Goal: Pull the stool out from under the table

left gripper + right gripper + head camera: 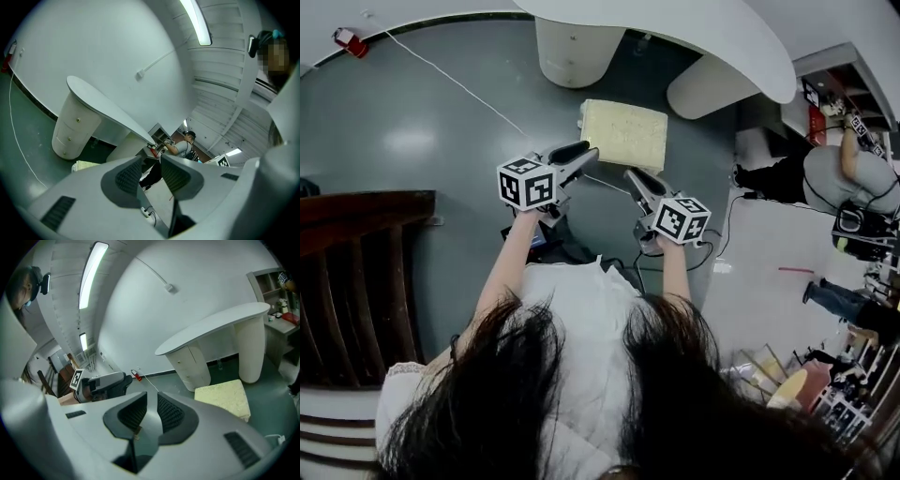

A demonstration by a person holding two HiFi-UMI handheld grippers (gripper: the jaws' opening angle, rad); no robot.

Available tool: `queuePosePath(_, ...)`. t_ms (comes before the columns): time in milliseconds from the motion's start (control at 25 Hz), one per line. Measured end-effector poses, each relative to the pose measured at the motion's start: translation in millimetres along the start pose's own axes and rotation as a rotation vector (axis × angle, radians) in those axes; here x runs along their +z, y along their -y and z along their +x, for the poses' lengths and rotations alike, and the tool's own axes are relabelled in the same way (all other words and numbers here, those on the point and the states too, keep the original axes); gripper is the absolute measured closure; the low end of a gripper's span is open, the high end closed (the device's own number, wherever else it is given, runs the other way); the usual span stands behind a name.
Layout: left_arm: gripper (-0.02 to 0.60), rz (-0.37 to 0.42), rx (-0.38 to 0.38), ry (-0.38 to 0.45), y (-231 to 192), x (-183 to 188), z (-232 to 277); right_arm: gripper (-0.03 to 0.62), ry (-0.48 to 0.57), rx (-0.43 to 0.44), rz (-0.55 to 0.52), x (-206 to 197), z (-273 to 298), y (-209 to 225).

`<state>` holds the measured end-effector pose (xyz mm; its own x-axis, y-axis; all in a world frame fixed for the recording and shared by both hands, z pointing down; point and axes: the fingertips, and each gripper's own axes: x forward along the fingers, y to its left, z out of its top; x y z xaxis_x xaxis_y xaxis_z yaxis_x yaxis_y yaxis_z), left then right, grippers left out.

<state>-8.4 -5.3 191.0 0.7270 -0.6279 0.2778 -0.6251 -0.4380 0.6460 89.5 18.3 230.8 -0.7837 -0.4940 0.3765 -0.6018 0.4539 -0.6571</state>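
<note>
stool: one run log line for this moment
stool: on floor, out from under table | left tool: slightly open, empty | right tool: nearly shut, empty

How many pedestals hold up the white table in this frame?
2. A drawer pedestal stands under the table's left end in the right gripper view; a plain pedestal stands toward its right end, just beyond the cushioned stool. Others may be hidden beneath the tabletop.
</note>
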Motion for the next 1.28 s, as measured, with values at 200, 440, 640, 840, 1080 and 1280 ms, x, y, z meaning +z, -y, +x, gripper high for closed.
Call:
queuePosePath(200, 0.443, 0.025, 0.012, 0.010, 48.3, -35.3, -9.4, 0.516, 0.010, 0.016, -0.013, -29.6, -44.6, -5.8)
queuePosePath(440, 0.443, 0.052, 0.017, 0.004, 90.2, -73.2, -5.7, 0.516, 0.049, 0.043, -0.027, -51.9, -97.2, -4.8)
queuePosePath(640, 0.443, 0.070, 0.031, 0.023, 137.5, -104.0, -13.0, 0.516, 0.086, 0.044, -0.058, -63.4, -151.1, -6.5)
queuePosePath(840, 0.444, 0.094, 0.050, 0.029, 185.7, -143.7, -13.5, 0.516, 0.114, 0.073, -0.088, -82.4, -205.6, -7.2)
queuePosePath(1080, 0.443, 0.111, 0.066, 0.047, 206.8, -154.2, -35.5, 0.516, 0.119, 0.123, -0.117, -93.5, -221.9, -31.3)
queuePosePath(1280, 0.444, 0.148, 0.090, 0.073, 214.2, -156.2, -28.7, 0.516, 0.128, 0.157, -0.145, -91.6, -234.6, -21.5)
